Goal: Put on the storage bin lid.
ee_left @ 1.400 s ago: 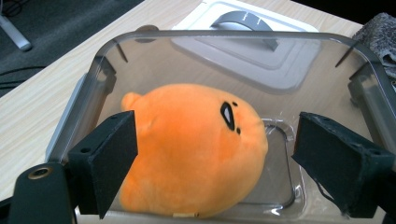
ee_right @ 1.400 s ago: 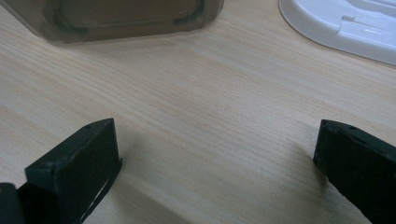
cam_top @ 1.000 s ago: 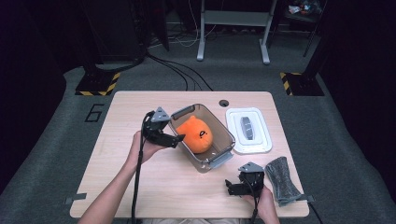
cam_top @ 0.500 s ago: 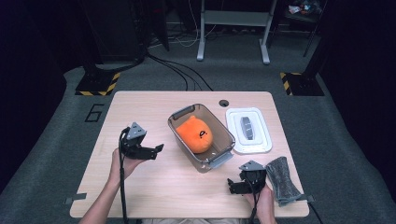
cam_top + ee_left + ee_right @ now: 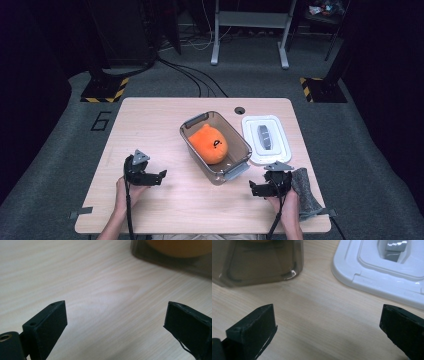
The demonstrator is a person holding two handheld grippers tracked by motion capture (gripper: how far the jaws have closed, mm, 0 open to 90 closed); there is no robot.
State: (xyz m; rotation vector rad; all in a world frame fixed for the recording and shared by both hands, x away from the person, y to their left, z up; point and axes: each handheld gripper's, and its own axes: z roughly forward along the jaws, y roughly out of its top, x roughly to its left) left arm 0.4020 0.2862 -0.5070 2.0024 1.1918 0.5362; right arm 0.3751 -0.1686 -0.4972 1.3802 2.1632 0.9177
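Facing bare table (image 5: 100, 297), the left gripper (image 5: 115, 322) gapes wide and empty; the high view reveals the orange toy (image 5: 209, 144).

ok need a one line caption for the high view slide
Orange plush toy sits in a clear bin beside its white lid; both open grippers, left gripper and right gripper, hover near the table's front edge.
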